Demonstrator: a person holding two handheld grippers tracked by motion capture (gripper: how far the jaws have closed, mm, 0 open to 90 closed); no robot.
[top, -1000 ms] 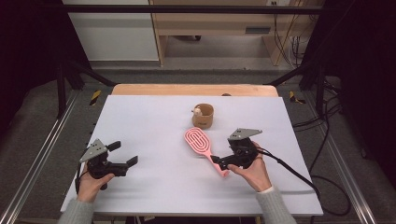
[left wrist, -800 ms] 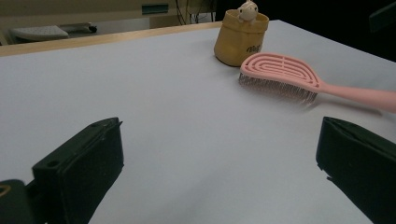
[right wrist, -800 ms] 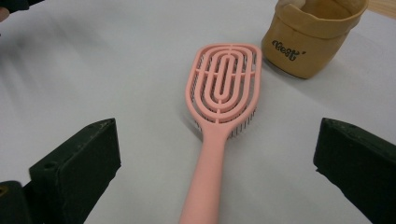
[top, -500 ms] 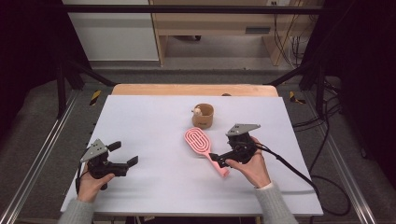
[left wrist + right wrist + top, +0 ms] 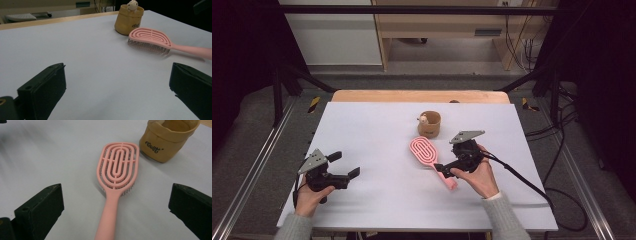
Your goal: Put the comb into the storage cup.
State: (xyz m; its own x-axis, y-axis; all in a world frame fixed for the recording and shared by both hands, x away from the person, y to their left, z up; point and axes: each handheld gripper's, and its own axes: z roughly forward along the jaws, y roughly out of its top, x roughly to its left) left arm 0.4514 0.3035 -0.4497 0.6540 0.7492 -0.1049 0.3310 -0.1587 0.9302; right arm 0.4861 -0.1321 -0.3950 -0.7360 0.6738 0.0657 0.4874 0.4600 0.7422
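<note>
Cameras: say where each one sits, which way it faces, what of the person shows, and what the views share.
High view: above the person's side, facing forward and down on the table; both forearms, left gripper, right gripper.
Left gripper view: low over the table, looking between its open jaws toward the hairbrush and pouch.
Right gripper view: above the hairbrush handle, jaws open either side.
Shared: hairbrush and pouch appear in all three.

A pink hairbrush (image 5: pixel 117 172) with dark bristles is lying on the white table (image 5: pixel 377 130); the tan fabric pouch (image 5: pixel 168 138) is showing black lettering and a cream figure.
</note>
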